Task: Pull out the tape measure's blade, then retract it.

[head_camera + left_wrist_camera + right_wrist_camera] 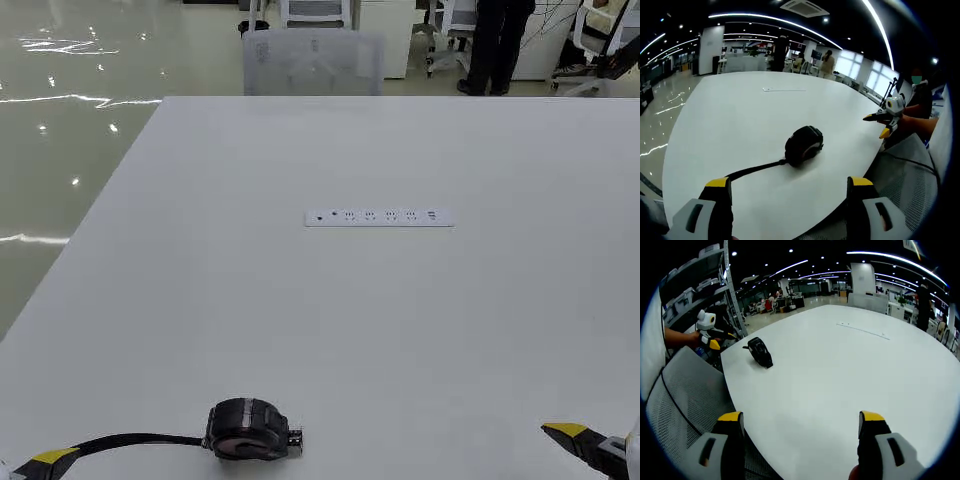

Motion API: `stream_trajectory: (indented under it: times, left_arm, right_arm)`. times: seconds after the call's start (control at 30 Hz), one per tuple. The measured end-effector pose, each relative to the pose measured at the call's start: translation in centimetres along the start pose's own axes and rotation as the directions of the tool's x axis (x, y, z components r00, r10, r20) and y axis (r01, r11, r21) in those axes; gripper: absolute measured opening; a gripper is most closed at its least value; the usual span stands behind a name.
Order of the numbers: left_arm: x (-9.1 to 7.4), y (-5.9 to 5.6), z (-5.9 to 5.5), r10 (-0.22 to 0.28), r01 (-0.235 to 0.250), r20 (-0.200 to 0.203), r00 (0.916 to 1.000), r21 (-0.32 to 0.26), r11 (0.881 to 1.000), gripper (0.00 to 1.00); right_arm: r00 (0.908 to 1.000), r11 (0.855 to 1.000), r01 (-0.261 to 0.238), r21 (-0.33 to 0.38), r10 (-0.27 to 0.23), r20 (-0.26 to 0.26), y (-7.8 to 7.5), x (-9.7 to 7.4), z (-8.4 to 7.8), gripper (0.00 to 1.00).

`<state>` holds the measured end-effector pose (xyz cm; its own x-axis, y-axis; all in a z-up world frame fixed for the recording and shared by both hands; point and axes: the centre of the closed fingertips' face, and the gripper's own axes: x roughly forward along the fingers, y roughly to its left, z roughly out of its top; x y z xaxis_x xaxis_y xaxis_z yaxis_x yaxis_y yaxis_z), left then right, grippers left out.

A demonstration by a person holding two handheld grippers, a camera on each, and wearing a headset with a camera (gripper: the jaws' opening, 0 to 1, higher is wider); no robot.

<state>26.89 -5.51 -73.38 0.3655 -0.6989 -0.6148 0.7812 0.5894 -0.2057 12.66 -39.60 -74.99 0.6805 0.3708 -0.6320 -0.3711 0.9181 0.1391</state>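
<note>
Your left gripper point(787, 186) stood wide-jawed and empty, with the tape measure point(804, 145) lying ahead between its jaws. Your right gripper point(800, 420), equally wide, sat well apart. It likely handled stiff, dense and slick: clamp its flat sides, pinch the end hook point(295, 437).

white table point(200, 300): black tape measure point(248, 430) at near edge, white power strip point(378, 217) mid-table.

The head view looks forward and down from the near edge of the bench point(420, 330). Both gripper views sit low off that edge, angled inward. All three share the tape measure point(248, 430), nearest the left gripper view.
</note>
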Motion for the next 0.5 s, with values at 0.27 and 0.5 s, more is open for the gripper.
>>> stream_trajectory:
  times: [0.27, 0.5]
  left_arm:
    - [-0.08, 0.06, 0.04, 0.001, -0.001, -0.004, 1.0000, 0.007, 1.000, 0.92]
    - [-0.25, 0.32, -0.06, 0.007, -0.007, -0.005, 1.0000, 0.004, 1.000, 0.92]
  right_arm:
    - [1.0000, 1.000, -0.003, 0.001, 0.003, -0.003, 0.13, 0.15, -0.03, 0.97]
    - [1.0000, 1.000, -0.006, 0.004, 0.006, -0.004, 0.16, 0.14, -0.09, 0.97]
